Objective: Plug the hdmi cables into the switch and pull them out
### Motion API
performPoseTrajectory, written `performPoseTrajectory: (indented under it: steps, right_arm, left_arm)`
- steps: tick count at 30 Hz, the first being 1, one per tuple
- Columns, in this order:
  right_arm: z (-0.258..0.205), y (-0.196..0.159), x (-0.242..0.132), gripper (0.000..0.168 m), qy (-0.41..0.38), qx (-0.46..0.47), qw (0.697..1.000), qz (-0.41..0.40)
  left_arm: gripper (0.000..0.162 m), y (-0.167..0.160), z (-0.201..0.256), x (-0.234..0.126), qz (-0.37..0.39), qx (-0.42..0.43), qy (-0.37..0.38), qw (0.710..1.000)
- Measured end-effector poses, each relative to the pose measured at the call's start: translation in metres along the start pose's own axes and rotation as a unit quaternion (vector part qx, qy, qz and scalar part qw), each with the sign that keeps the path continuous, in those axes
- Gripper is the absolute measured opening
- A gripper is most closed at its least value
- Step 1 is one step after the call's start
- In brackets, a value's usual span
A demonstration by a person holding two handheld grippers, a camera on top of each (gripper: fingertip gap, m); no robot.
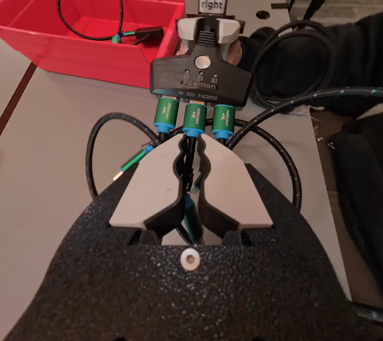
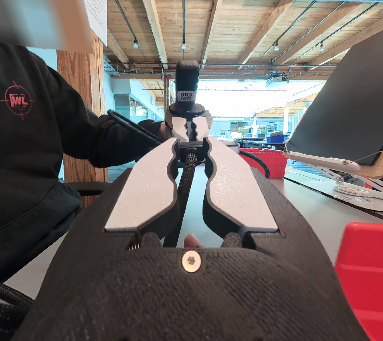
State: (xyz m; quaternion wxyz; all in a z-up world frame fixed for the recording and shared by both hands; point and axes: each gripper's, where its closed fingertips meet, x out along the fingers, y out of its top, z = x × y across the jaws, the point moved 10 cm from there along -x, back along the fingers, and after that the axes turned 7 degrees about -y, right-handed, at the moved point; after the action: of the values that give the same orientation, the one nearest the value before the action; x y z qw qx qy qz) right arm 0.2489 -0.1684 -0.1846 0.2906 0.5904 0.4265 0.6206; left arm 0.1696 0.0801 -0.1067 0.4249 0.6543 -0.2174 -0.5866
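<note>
The black HDMI switch is held above the grey table. Three green HDMI plugs sit in its near ports: left plug, middle plug, right plug. Gold metal shows at the left and middle plugs; the right one sits flush. My left gripper is shut on the middle cable, just behind its blue boot. My right gripper grips the switch's narrow rear end from the far side. In the right wrist view the right gripper is shut on that end, with the switch's braided cable running back between its fingers.
A red bin stands at the back left with another black cable in it. Loose green plug ends lie under my left gripper. A person's black sleeve is at the right. A propped screen stands on the table.
</note>
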Motion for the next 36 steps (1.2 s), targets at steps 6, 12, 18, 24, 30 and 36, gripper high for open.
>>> performPoseTrajectory:
  steps: [6, 12, 18, 24, 30, 36]
  right_arm:
    - [0.001, 0.001, -0.001, 0.022, 0.001, 0.013, 1.0, 0.018]
    - [0.0, 0.0, 0.002, 0.022, 0.009, 0.005, 1.0, 0.004]
    - [-0.002, 0.005, 0.002, 0.022, 0.01, -0.017, 1.0, 0.001]
    - [-0.002, 0.028, -0.003, 0.022, -0.039, -0.074, 0.996, 0.004]
    - [-0.01, 0.102, -0.008, 0.022, -0.138, -0.204, 0.969, 0.003]
    - [0.013, 0.226, 0.021, 0.022, -0.236, -0.4, 0.885, -0.039]
  left_arm:
    - [0.008, 0.008, 0.001, 0.003, -0.015, 0.011, -0.004, 1.0]
    - [0.009, 0.003, 0.004, 0.009, -0.07, 0.03, -0.002, 0.997]
    - [0.01, 0.003, 0.011, 0.0, -0.004, 0.024, 0.021, 0.999]
    - [0.048, 0.015, 0.029, -0.051, 0.102, 0.038, 0.259, 0.96]
    - [0.049, -0.033, 0.053, -0.105, 0.182, -0.017, 0.415, 0.891]
    - [0.049, -0.078, 0.059, -0.082, 0.208, -0.082, 0.363, 0.905]
